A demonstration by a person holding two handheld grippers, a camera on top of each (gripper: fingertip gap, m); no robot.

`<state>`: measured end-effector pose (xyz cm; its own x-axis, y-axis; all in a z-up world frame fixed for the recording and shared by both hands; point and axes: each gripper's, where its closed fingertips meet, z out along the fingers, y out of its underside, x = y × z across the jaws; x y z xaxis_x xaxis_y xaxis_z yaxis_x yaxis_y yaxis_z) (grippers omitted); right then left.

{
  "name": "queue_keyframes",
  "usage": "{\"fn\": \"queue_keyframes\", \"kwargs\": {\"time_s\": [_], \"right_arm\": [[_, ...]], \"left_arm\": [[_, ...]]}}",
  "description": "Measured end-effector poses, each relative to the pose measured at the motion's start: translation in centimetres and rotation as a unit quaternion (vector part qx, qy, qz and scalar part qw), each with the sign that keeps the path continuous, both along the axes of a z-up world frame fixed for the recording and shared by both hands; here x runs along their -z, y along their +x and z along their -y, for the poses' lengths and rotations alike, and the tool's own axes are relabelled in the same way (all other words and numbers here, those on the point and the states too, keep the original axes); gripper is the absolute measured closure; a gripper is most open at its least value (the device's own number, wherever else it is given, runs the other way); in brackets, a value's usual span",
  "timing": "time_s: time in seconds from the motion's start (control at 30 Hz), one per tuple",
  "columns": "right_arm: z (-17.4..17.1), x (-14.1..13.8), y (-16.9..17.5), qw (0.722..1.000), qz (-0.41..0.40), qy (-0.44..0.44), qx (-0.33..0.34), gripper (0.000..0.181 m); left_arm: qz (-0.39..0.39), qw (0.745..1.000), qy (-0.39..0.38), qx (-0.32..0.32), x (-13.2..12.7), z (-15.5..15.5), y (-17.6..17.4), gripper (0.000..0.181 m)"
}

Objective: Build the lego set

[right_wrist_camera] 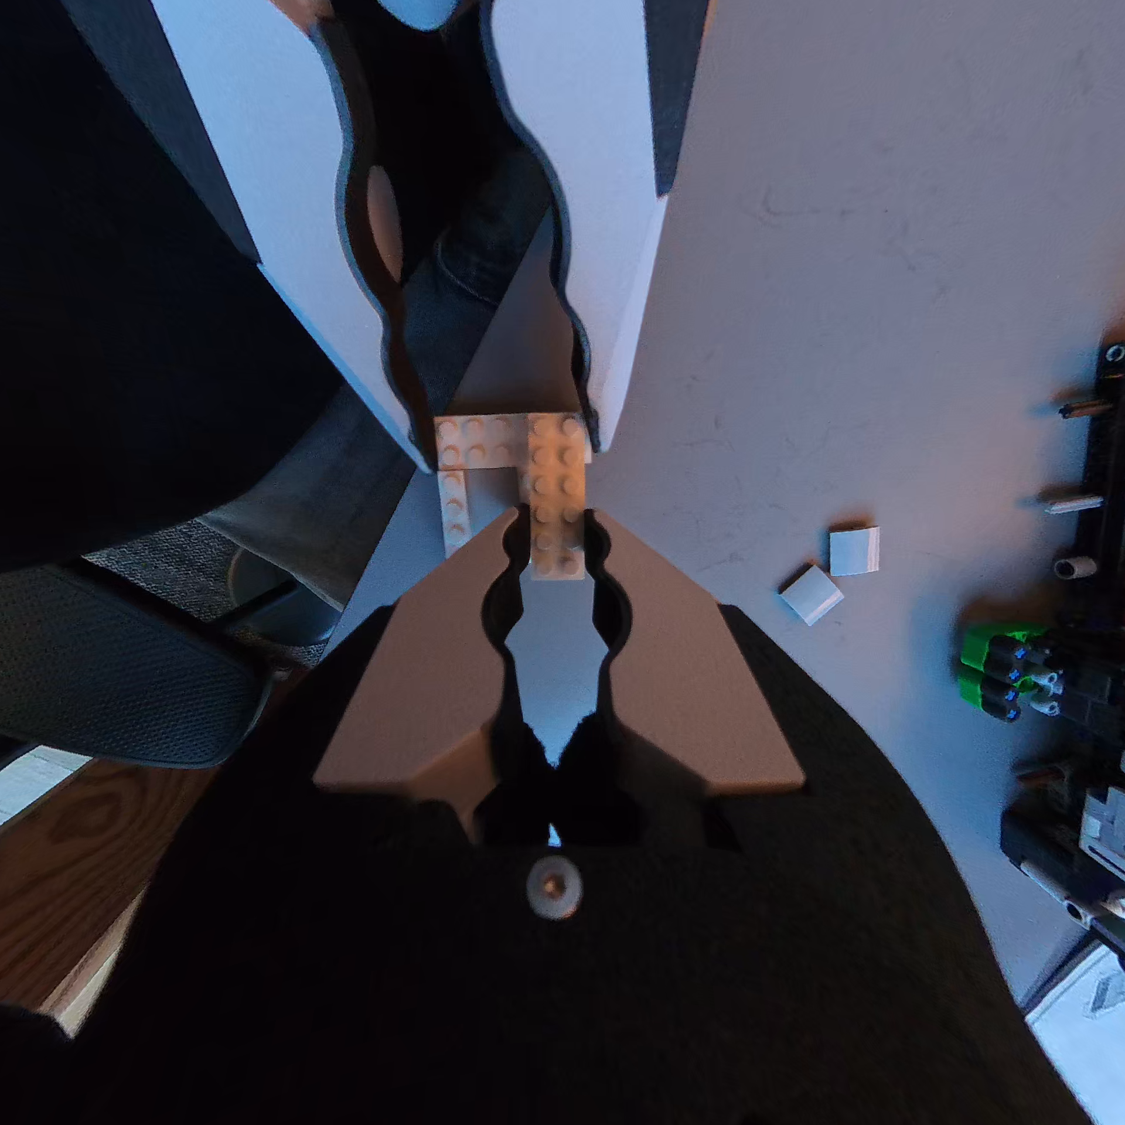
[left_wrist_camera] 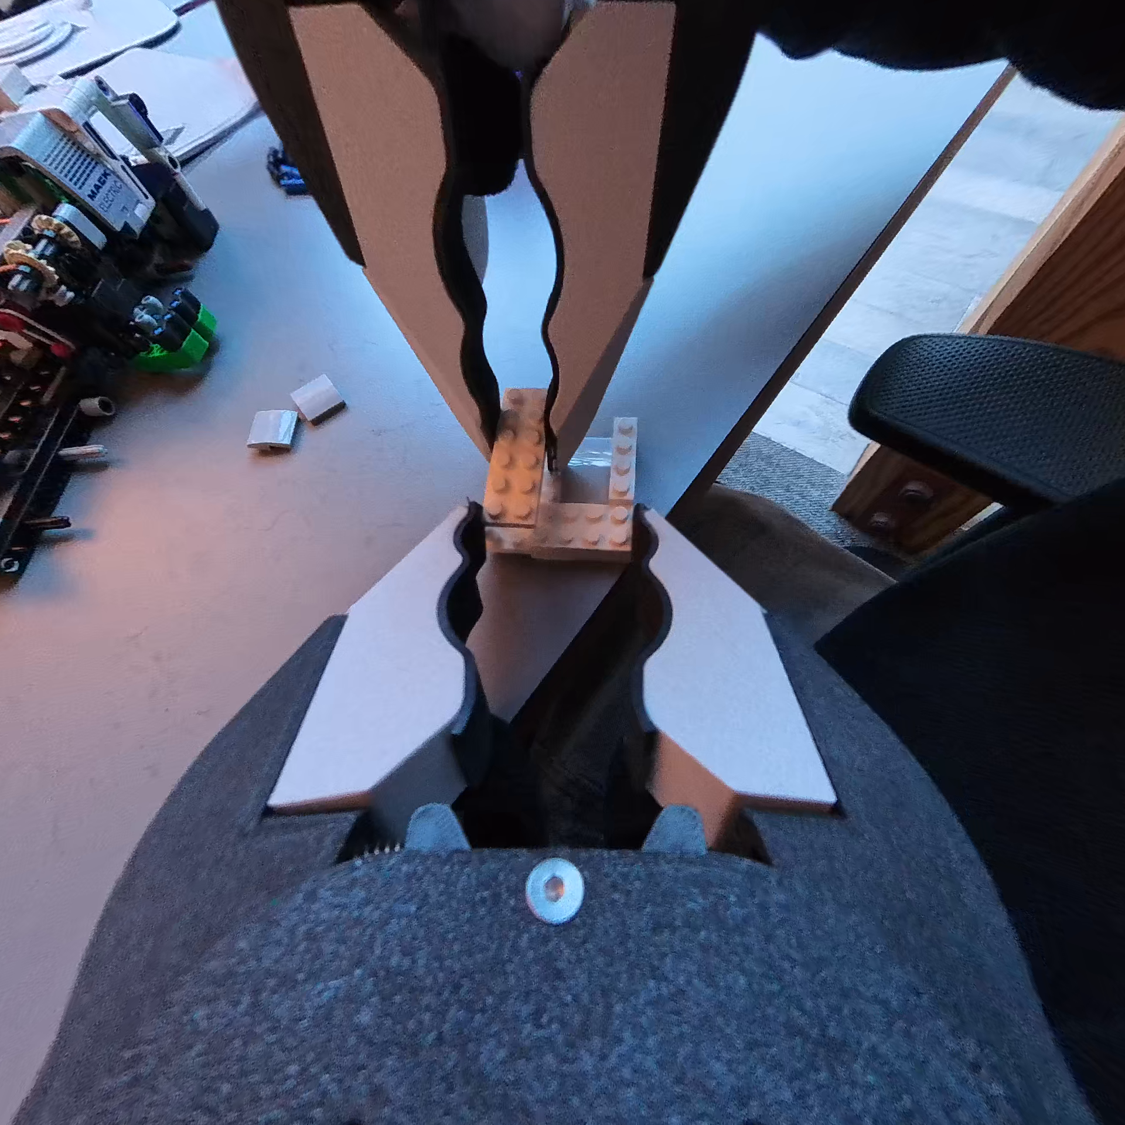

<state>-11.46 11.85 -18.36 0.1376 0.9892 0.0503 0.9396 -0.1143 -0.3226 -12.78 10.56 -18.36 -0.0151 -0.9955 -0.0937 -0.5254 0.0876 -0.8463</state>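
My left gripper (left_wrist_camera: 554,517) is shut on a pale grey U-shaped Lego frame (left_wrist_camera: 624,462) and holds it by its studded base bar near the table's edge. My right gripper (right_wrist_camera: 554,514) is shut on a pale grey two-stud-wide plate (right_wrist_camera: 555,481). The plate lies along one arm of the frame (right_wrist_camera: 475,444), studs up, overlapping the base bar. In the left wrist view the right gripper (left_wrist_camera: 520,453) comes in from the top, pinching the plate (left_wrist_camera: 517,462). In the right wrist view the left gripper (right_wrist_camera: 511,453) comes from the top.
Two small white curved tiles (left_wrist_camera: 274,429) (left_wrist_camera: 318,399) lie on the grey table (left_wrist_camera: 182,578). A black Lego model with green parts (left_wrist_camera: 182,341) stands at the left. The table edge (left_wrist_camera: 852,292), a black chair armrest (left_wrist_camera: 986,402) and wooden furniture (left_wrist_camera: 1065,274) are to the right.
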Motion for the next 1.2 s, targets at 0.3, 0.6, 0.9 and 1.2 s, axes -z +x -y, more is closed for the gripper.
{"fn": "queue_keyframes", "kwargs": {"time_s": [0.3, 0.6, 0.9, 1.2], "right_arm": [[-0.2, -0.7, 1.2, 0.999, 0.030, 0.000, 0.037, 0.165], [-1.7, -1.1, 1.6, 0.997, 0.022, 0.055, 0.055, 0.165], [-2.1, -0.4, 0.8, 0.999, 0.024, 0.031, 0.024, 0.165], [-2.3, -0.1, 0.5, 0.999, 0.031, 0.014, -0.016, 0.165]], "left_arm": [[-0.018, 0.999, -0.018, 0.023, 0.1, -0.3, -0.2, 0.119], [-0.070, 0.995, -0.061, 0.024, 0.6, -2.2, -0.3, 0.101], [-0.054, 0.997, -0.047, 0.020, 0.5, -1.6, 0.0, 0.119], [-0.046, 0.998, -0.028, 0.033, 0.5, -1.8, 0.5, 0.131]]}}
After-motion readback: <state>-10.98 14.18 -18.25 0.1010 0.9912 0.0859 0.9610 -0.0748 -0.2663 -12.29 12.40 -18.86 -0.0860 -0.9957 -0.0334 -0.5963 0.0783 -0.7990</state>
